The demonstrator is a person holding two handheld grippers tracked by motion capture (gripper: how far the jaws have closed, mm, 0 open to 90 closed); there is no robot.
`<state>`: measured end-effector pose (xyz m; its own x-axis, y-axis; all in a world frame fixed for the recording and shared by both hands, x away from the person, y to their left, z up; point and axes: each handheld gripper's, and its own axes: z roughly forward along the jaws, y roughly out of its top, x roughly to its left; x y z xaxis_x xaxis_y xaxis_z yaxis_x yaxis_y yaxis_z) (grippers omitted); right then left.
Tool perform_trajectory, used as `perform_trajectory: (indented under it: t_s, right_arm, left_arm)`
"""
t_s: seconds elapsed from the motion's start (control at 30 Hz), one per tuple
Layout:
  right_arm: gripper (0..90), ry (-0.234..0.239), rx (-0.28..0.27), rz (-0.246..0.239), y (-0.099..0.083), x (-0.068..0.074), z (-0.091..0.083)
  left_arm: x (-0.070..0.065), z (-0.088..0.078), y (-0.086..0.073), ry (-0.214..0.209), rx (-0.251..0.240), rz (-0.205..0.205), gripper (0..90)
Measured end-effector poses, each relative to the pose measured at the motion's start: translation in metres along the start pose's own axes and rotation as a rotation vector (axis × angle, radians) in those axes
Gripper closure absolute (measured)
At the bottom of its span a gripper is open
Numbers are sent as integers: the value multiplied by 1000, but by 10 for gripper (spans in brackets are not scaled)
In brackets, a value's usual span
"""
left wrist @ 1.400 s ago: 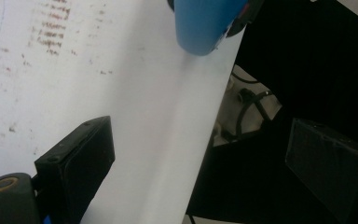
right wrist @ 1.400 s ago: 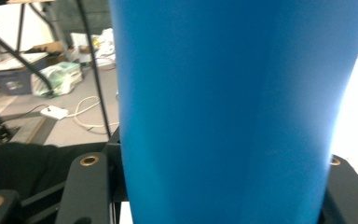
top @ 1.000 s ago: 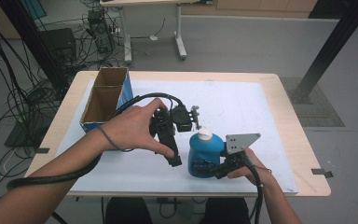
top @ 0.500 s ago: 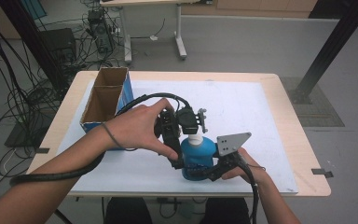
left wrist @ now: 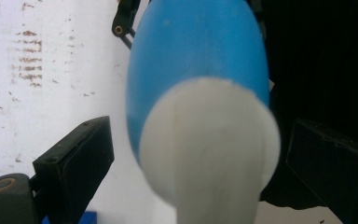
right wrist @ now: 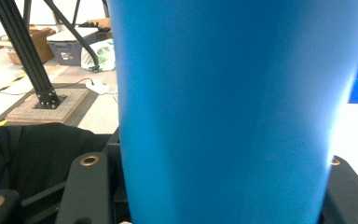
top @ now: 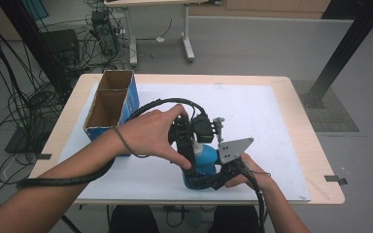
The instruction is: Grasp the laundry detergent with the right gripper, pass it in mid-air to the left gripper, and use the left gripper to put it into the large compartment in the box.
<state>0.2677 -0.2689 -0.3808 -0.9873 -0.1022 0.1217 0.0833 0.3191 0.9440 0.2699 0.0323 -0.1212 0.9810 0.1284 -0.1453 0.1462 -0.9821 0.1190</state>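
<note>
The left gripper (left wrist: 191, 158) looks straight down the bottle's long axis; its jaws stand apart, one black pad at 8 o'clock and the other at 4 o'clock of the white cap (left wrist: 209, 158), with a gap showing on each side, so nothing presses yet; the blue bottle (left wrist: 196, 56) runs away from the cap toward 12 o'clock in this view, which means it stands upright under jaws that point down.

The right gripper (right wrist: 223, 186) has its jaws clamped on the bottle's lower body, a pad at each flank of the blue wall; it comes in level from the near right.

In the high view the bottle (top: 205, 162) sits near the front edge of the surface (top: 272, 121), the left gripper (top: 188, 141) over its top at 11 o'clock and the right gripper (top: 216, 179) at its base at 4 o'clock; the open cardboard box (top: 108, 104) stands well apart at 10 o'clock.

The cap is the left gripper's to take, judging by the line-up: the jaws need only close square across it, the axis held steady from below.
</note>
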Motion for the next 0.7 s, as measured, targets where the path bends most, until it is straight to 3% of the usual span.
perform_trajectory:
  t_s: [0.7]
  right_arm:
    - [422, -2, -14, -9, 0, 0, 4]
  left_arm:
    - [-2, 9, 24, -1, 51, 20, 76]
